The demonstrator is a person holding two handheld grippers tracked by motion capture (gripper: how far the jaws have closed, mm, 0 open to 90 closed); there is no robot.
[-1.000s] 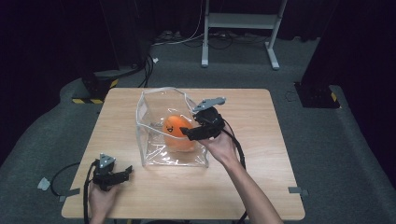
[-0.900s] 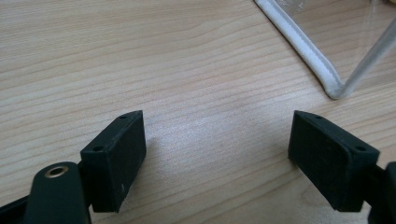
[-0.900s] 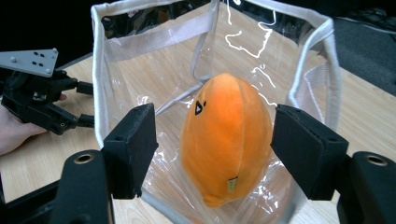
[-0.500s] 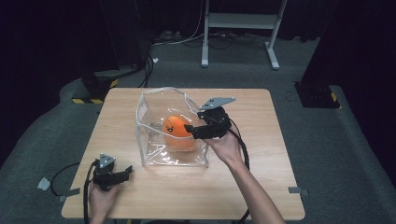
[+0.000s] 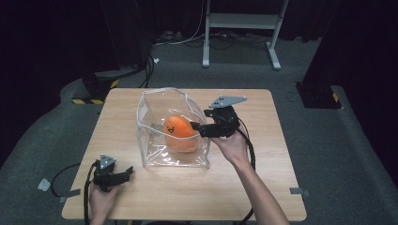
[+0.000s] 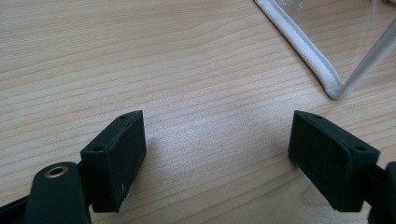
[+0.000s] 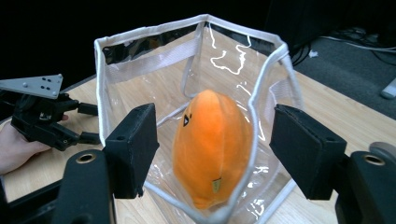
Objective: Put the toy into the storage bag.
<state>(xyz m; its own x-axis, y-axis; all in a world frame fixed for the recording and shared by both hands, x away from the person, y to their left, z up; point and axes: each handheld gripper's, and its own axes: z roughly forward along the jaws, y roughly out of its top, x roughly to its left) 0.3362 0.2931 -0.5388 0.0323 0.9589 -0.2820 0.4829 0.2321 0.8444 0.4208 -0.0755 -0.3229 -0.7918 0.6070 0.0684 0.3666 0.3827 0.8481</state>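
Item: orange plush toy (image 5: 179, 132), standing inside clear bag (image 5: 155, 101) at mid-surface (image 5: 281, 187), apparently just deposited.
Right hand-held gripper (image 5: 196, 127): released, at bag's right edge, toy freed.
Left hand-held gripper (image 5: 127, 172): released, idle near-left on surface.

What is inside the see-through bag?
An orange plush toy with a tiny face stands inside the clear bag on the wooden table. Nothing else shows through its walls, though the toy hides the spot right beneath itself.
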